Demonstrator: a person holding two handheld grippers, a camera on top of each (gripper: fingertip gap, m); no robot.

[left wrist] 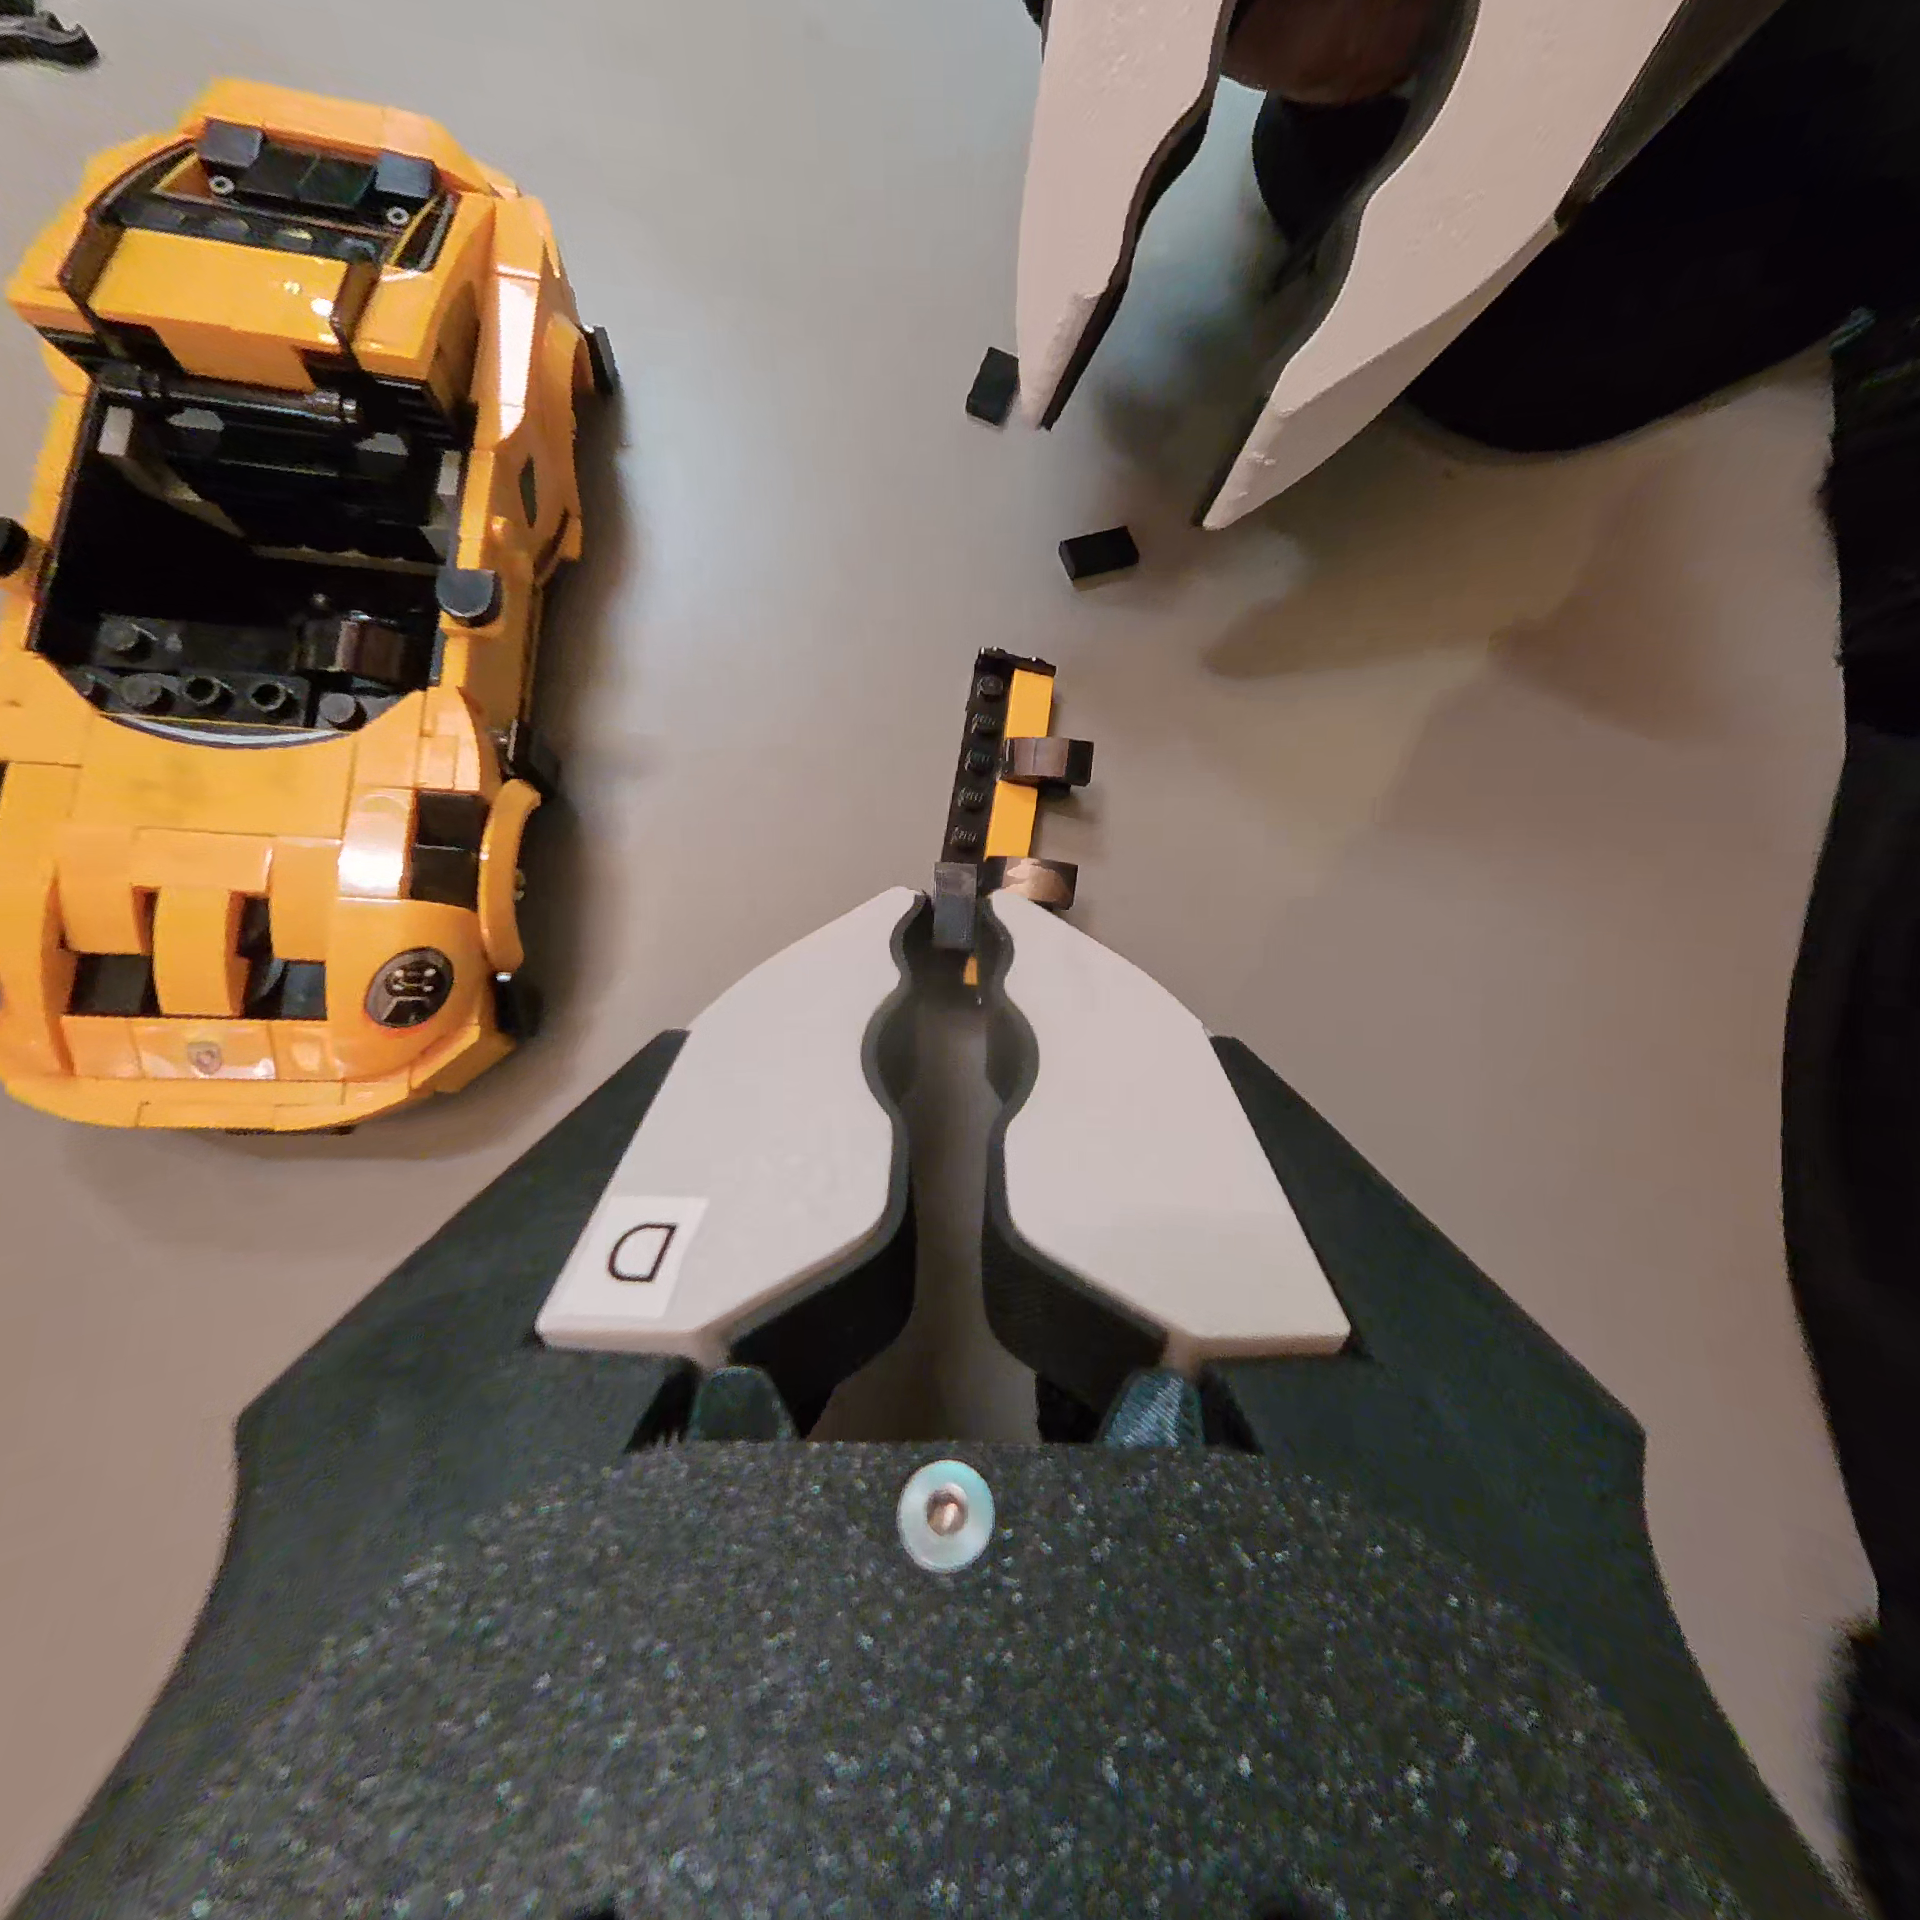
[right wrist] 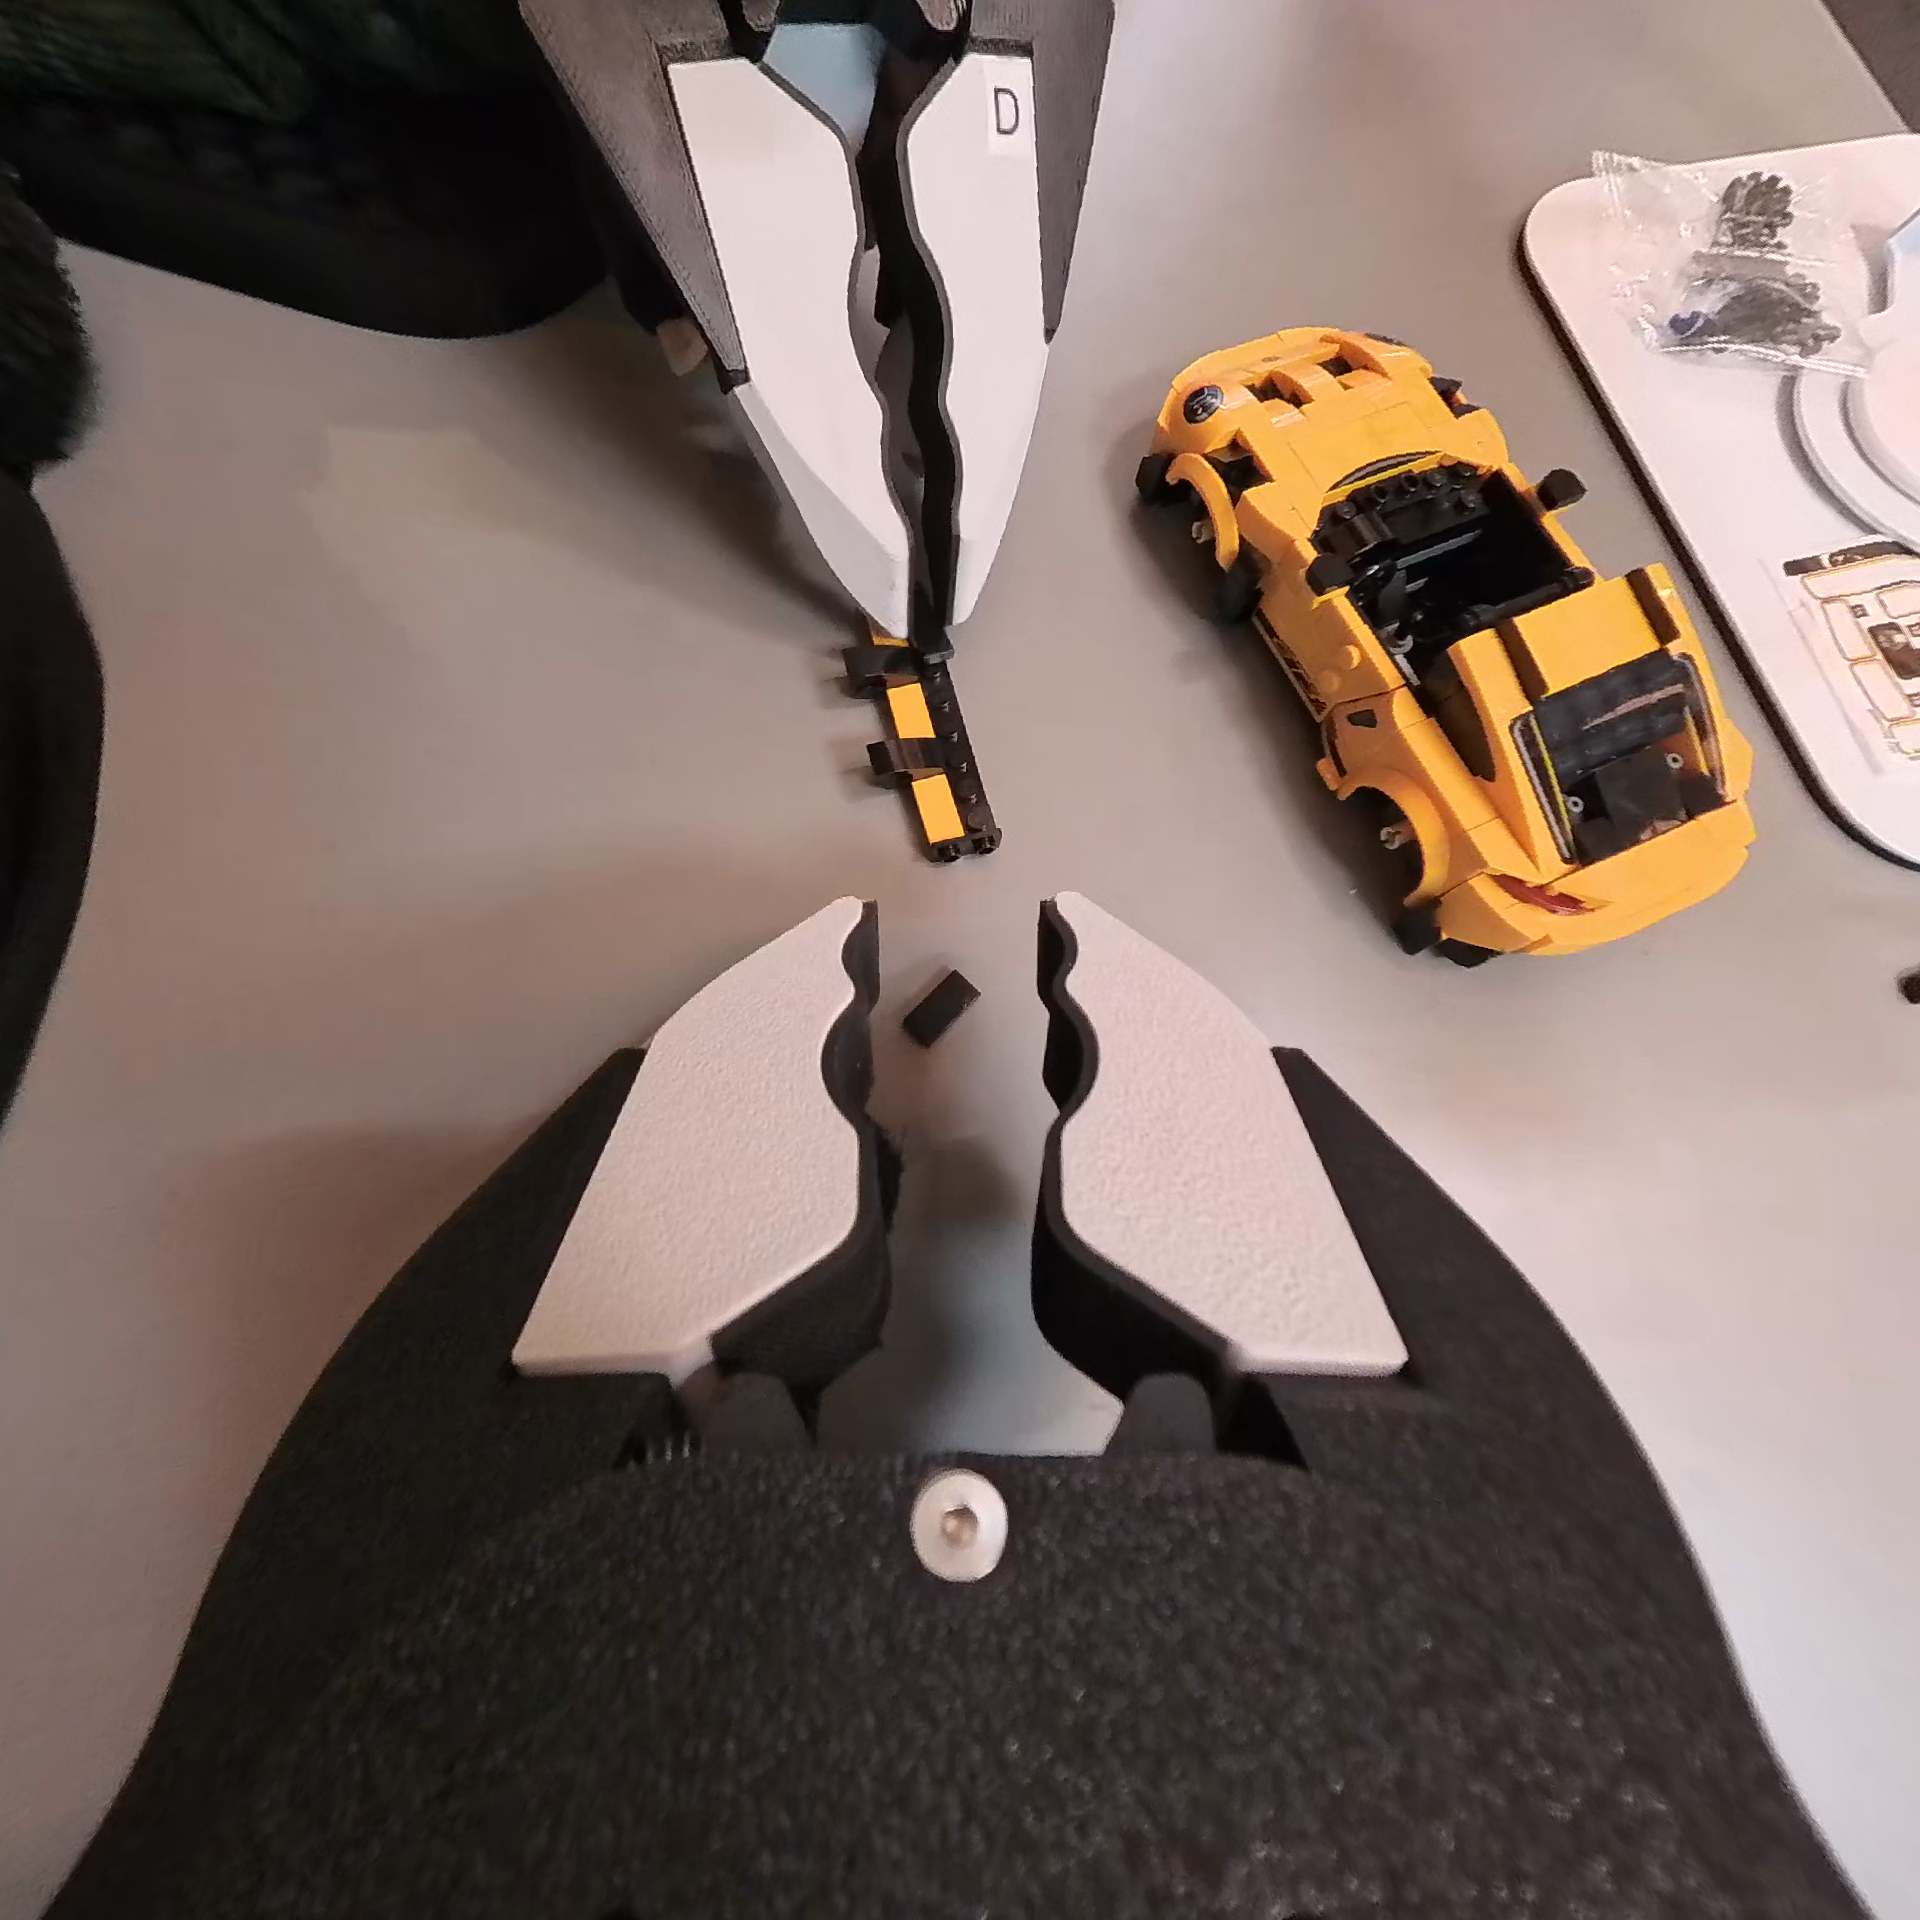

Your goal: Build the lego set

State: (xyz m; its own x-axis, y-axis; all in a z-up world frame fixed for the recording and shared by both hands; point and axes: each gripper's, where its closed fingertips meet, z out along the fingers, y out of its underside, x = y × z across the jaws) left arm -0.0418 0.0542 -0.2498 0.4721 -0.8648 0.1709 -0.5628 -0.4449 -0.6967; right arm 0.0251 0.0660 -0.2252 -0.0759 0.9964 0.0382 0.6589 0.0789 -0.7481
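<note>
A yellow Lego car (left wrist: 260, 623) with an open cockpit stands on the grey table; it also shows in the right wrist view (right wrist: 1455, 665). My left gripper (left wrist: 956, 914) is shut on the near end of a long black and yellow strip assembly (left wrist: 1003, 769) that lies on the table; the strip also shows in the right wrist view (right wrist: 940, 743). My right gripper (right wrist: 956, 914) is open, its fingers either side of a small black tile (right wrist: 940, 1006) on the table. In the left wrist view the right gripper (left wrist: 1132, 468) hovers by two small black tiles (left wrist: 1098, 552) (left wrist: 992, 384).
A white tray (right wrist: 1621, 343) at the right holds a clear bag of dark parts (right wrist: 1745, 270) and a sticker sheet (right wrist: 1860, 644). A person's dark sleeve (left wrist: 1860, 1039) runs along the right of the left wrist view. A small black part (right wrist: 1910, 985) lies near the right edge. One gripper's finger ends stand about 8 cm off the other's.
</note>
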